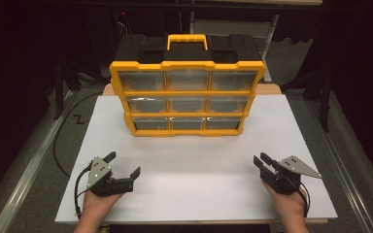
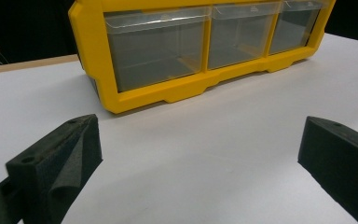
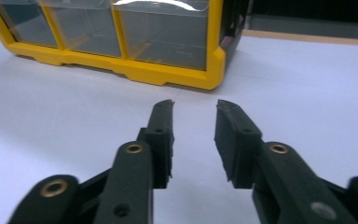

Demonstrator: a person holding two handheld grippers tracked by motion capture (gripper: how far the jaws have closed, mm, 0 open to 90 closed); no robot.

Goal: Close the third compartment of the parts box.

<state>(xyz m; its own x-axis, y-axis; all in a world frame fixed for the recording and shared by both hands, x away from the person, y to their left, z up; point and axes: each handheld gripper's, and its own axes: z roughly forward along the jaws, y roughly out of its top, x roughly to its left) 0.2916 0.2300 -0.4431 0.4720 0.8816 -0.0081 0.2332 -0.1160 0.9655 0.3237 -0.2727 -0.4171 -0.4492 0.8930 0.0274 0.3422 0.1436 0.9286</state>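
Observation:
A yellow and black drawer organizer (image 1: 187, 97) stands upright at the back middle of the white board (image 1: 199, 170). It has three rows of three clear drawers, all pushed in, and a yellow carry handle (image 1: 187, 41) on top. My left gripper (image 1: 123, 163) rests near the front left of the board, jaws wide open with nothing between them. In the left gripper view (image 2: 200, 140) it faces the bottom drawer row (image 2: 154, 46). My right gripper (image 1: 260, 158) sits at the front right, jaws a little apart and empty. Its own view (image 3: 195, 106) looks at the organizer's bottom right corner (image 3: 214, 70).
The board lies on a wooden table whose edge (image 1: 272, 89) shows behind it. A black cable (image 1: 60, 141) loops on the floor at the left. Dark stands and table legs (image 1: 325, 82) surround the table. Bare white board stretches between the two grippers and the organizer.

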